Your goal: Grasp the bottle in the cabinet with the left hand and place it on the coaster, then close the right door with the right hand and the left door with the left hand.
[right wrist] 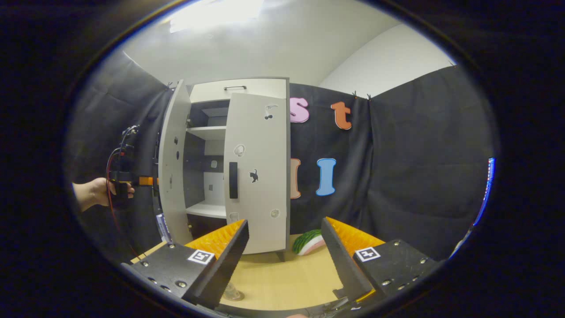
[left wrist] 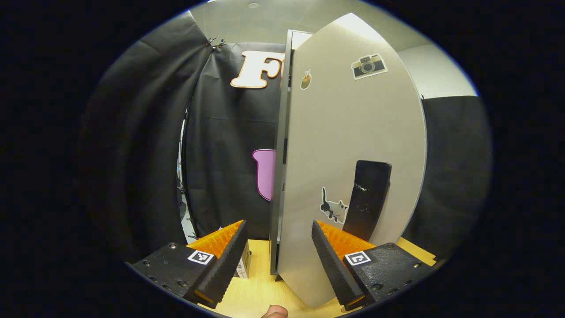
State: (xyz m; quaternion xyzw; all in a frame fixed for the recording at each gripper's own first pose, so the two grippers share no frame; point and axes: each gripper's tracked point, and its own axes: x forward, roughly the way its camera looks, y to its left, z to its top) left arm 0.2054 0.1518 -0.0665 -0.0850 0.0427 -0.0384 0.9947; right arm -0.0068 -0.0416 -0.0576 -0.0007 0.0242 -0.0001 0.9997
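Presently the left gripper (left wrist: 279,260) sits close against the left door (left wrist: 348,168) of the cabinet (right wrist: 229,168), fingers spread wide with nothing between them. In the left gripper view the door's outer face is seen at close range, swung out from the cabinet body, its lower edge falling between the two fingers; whether either finger touches the panel cannot be told. That face carries a dark upright handle (left wrist: 367,198), a cat sticker (left wrist: 333,207) just beside it, and a camera sticker (left wrist: 368,66) near the top. In the right gripper view a hand (right wrist: 99,192) at the far left holds the left gripper (right wrist: 132,180) against the outer side of the left door (right wrist: 172,168), which stands open. The right door (right wrist: 258,172) looks nearly shut, with its own dark handle (right wrist: 233,179) along its left edge. Between the doors the shelves (right wrist: 207,132) are visible. The right gripper (right wrist: 284,260) is held well back from the cabinet, above the wooden surface (right wrist: 282,278), fingers apart and holding nothing. The bottle (right wrist: 231,292) stands upright on the surface, partly hidden behind the right gripper's left finger; a coaster under it cannot be made out. A watermelon slice (right wrist: 309,242) lies near the cabinet's right foot.
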